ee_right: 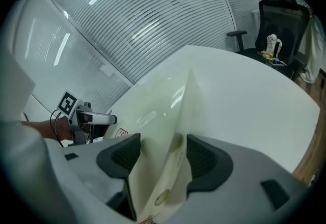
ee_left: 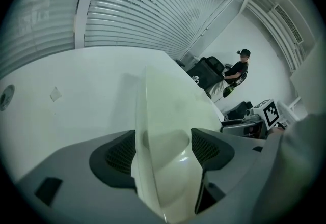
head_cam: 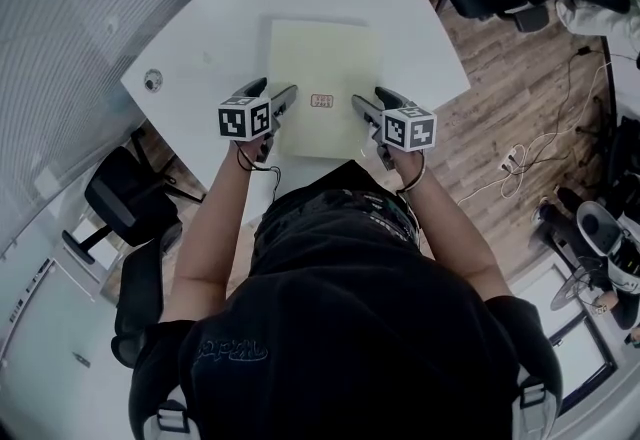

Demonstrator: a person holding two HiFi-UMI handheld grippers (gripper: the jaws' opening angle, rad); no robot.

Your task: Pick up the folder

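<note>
**Head view, read left to right.** A black office chair [head_cam: 125, 198] stands off the left edge of the white worktop [head_cam: 220, 18]. A small round fitting [head_cam: 152, 80] sits in the worktop near that edge.

The left gripper [head_cam: 272, 93] is at the near left edge of the folder [head_cam: 322, 58]. In the left gripper view its jaws stand spread. The folder's left edge runs up between them, and the pads are not clamped on it.

The folder is pale yellow-green and lies on the middle of the worktop, just ahead of the person. Its long axis runs straight away from the person, with one short edge toward them and the other toward the worktop's far side. A small red-printed label [head_cam: 322, 101] sits on its cover close to the near short edge, between the two grippers.

The right gripper [head_cam: 372, 100] mirrors the left at the folder's near right edge. In the right gripper view its jaws are spread too, with the right edge between them, unpinched.

A wooden floor [head_cam: 510, 78] with loose cables [head_cam: 540, 148] lies to the right of the worktop.
</note>
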